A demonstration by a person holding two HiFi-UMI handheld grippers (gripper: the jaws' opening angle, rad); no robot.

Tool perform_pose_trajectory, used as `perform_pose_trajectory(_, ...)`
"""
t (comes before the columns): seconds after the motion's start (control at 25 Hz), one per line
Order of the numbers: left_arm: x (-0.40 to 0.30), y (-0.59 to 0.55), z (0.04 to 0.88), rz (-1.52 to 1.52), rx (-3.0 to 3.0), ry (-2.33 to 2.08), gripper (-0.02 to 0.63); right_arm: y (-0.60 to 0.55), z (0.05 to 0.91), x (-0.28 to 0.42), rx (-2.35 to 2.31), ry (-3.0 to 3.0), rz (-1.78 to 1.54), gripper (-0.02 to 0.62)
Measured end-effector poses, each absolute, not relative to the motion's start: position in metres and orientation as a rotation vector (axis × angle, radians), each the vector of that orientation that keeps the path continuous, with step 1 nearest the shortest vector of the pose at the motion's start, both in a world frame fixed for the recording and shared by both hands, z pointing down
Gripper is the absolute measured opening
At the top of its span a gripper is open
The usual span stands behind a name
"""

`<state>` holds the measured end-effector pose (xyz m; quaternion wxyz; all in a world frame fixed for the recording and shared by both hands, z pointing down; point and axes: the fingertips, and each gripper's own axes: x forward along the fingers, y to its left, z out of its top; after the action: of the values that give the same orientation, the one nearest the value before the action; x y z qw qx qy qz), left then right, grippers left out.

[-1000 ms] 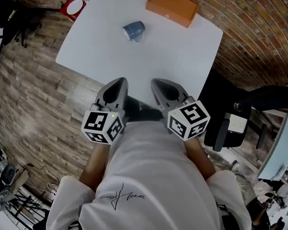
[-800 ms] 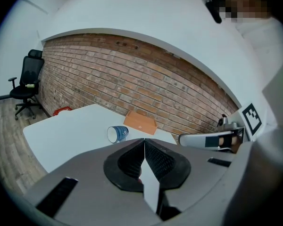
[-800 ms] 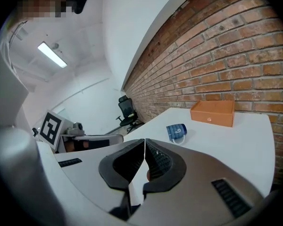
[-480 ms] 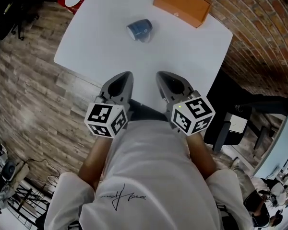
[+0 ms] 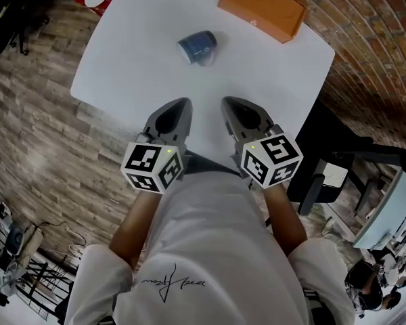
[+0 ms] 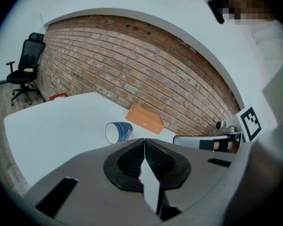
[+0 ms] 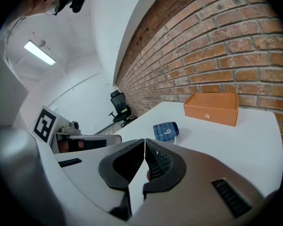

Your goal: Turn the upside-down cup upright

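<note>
The blue cup [image 5: 197, 47] lies on its side far out on the white worktop [image 5: 135, 66], and it looks like glazed ceramic: stiff, slippery, breakable. The left gripper [image 6: 144, 140] and the right gripper [image 7: 145, 141] have their jaws closed on nothing, well apart from it. I would pinch its wall at the rim.

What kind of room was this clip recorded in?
Probably an office or lab workspace: a white table stands by a red brick wall, with a black swivel office chair and a wood-plank floor around it.
</note>
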<state>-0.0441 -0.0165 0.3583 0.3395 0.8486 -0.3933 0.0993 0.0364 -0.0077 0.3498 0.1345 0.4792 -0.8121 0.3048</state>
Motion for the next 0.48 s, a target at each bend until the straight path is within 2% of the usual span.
perform_pose_trajectory(0.48,-0.034,-0.052,0.379,0.252,2.130,-1.026,0.011,-0.048,0.360,0.043,1.334,-2.355,0.852,0.021)
